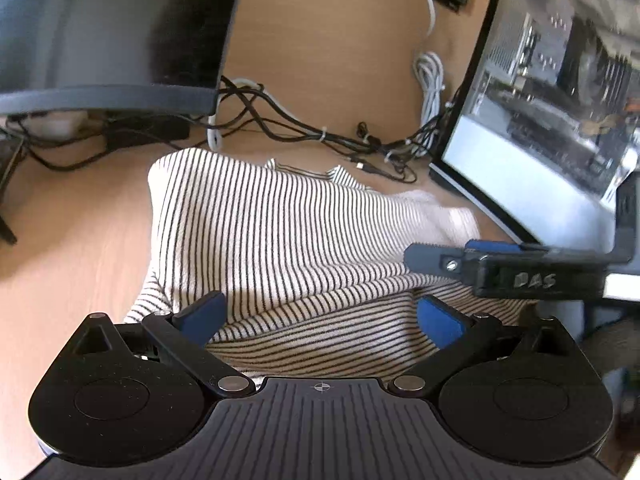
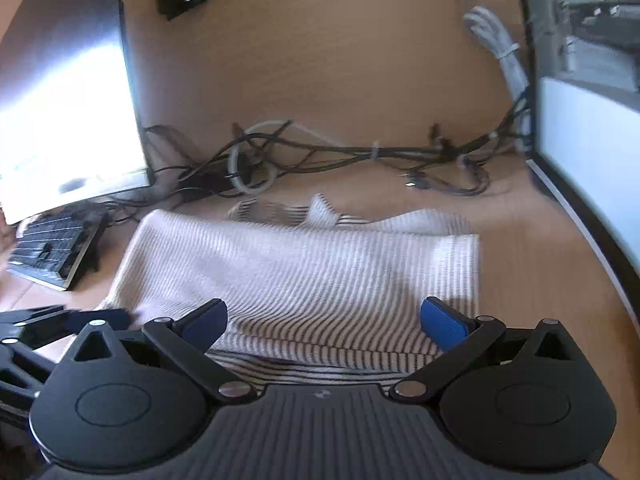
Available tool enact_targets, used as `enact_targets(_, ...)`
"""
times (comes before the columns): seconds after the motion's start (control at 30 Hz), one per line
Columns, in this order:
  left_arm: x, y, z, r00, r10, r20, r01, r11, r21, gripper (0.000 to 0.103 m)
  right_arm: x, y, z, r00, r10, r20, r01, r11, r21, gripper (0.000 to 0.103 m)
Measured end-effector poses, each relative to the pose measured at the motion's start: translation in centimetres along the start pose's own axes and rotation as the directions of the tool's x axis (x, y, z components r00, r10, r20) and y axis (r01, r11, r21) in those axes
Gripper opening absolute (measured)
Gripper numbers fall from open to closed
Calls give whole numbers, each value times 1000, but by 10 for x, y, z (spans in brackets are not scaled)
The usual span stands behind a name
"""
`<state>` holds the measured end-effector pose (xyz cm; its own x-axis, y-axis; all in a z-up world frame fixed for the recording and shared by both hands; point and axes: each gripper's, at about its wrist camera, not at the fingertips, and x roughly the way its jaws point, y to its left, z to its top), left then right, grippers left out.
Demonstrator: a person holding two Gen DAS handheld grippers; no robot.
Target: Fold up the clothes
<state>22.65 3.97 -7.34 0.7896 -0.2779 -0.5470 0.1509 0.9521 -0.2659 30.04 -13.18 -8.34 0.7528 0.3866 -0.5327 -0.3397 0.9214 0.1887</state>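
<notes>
One striped garment (image 1: 288, 232), folded over, lies mid-surface (image 1: 80, 248) in front of me. My left tool (image 1: 320, 316) and right tool (image 2: 324, 316) both gape over its near edge, gripping nothing. Two monitors flank it; cable tangle (image 1: 304, 128) far behind, one keyboard (image 2: 56, 248) left.

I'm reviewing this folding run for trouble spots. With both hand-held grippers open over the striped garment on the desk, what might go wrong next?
1. The tangle of black and white cables lies just beyond the white black-striped knit garment; pushing the cloth forward might snag them.
2. The right hand-held gripper and left hand-held gripper hover close together and might collide.
3. The folded cloth lies bunched near the black-framed monitor, so creases may set.
</notes>
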Motion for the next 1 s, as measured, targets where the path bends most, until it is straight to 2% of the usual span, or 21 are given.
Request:
enact_targets(0.17,3,1,2,1000,-9,-2,9,1000,-9,103,5,11,1,998,-58,-37,56,997,-62,103)
enact_targets(0.33,8,-9,4,999,24,-40,-22,998,56,103,6,7,3,998,-37,-56,34,998,-56,103)
enact_targets(0.43,8,-7,6,999,17,-45,-15,999,47,103,5,3,3,998,-13,-58,10,999,-43,103)
enact_targets(0.67,12,-19,13,993,58,-105,-45,990,130,103,6,6,5,997,-14,-77,9,998,-68,103)
enact_targets(0.77,-1,-17,26,996,30,-88,-20,994,110,103,5,6,5,997,-12,-74,7,998,-66,103)
enact_targets(0.9,-9,-8,52,1000,1,-13,0,997,83,103,4,6,5,997,-12,-71,8,998,-63,103)
enact_targets(1.0,14,13,64,999,-15,-46,13,999,-36,103,5,9,5,997,-25,-79,19,997,-79,103)
